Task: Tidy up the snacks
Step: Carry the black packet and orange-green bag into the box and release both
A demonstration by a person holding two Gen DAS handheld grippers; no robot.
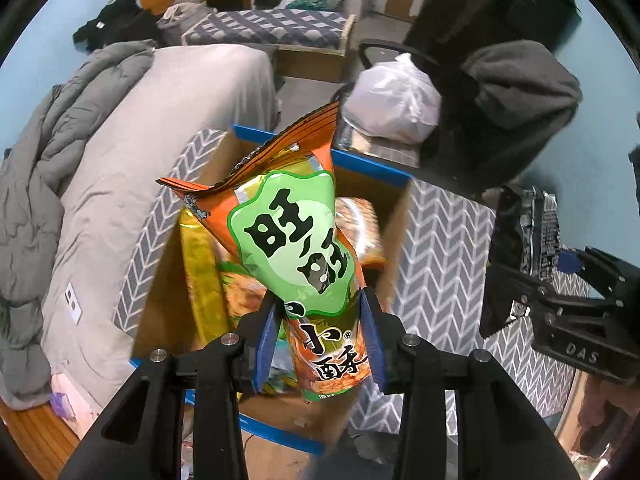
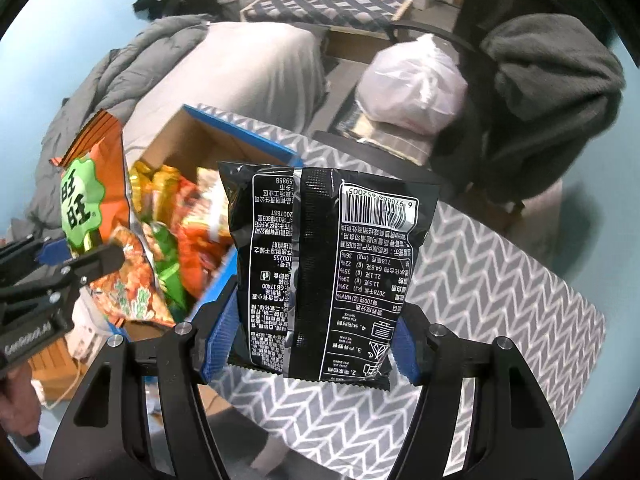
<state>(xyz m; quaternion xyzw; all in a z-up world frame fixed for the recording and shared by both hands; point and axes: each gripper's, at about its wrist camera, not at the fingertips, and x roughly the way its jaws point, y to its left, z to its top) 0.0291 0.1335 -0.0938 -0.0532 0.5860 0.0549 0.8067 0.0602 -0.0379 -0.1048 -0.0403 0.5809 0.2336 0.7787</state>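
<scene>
My left gripper (image 1: 322,312) is shut on an orange and green snack bag (image 1: 288,236), gripped near its lower end and hanging over the open cardboard box (image 1: 394,232). That box has blue-taped edges and holds several snack packs (image 2: 184,216). My right gripper (image 2: 314,320) is shut on a black snack bag (image 2: 320,248), printed back toward the camera, above the grey chevron tablecloth (image 2: 480,280) just right of the box. In the left wrist view the right gripper (image 1: 532,280) with its black bag (image 1: 520,236) shows at the right edge. The left gripper (image 2: 76,256) with its orange bag (image 2: 92,184) appears at the left of the right wrist view.
A bed with grey bedding (image 1: 120,152) lies left of the table. Behind the table stands a chair with a white plastic bag (image 1: 394,98) and dark grey clothes (image 1: 520,84) draped on it. Wooden floor (image 1: 36,432) and clutter show below the box.
</scene>
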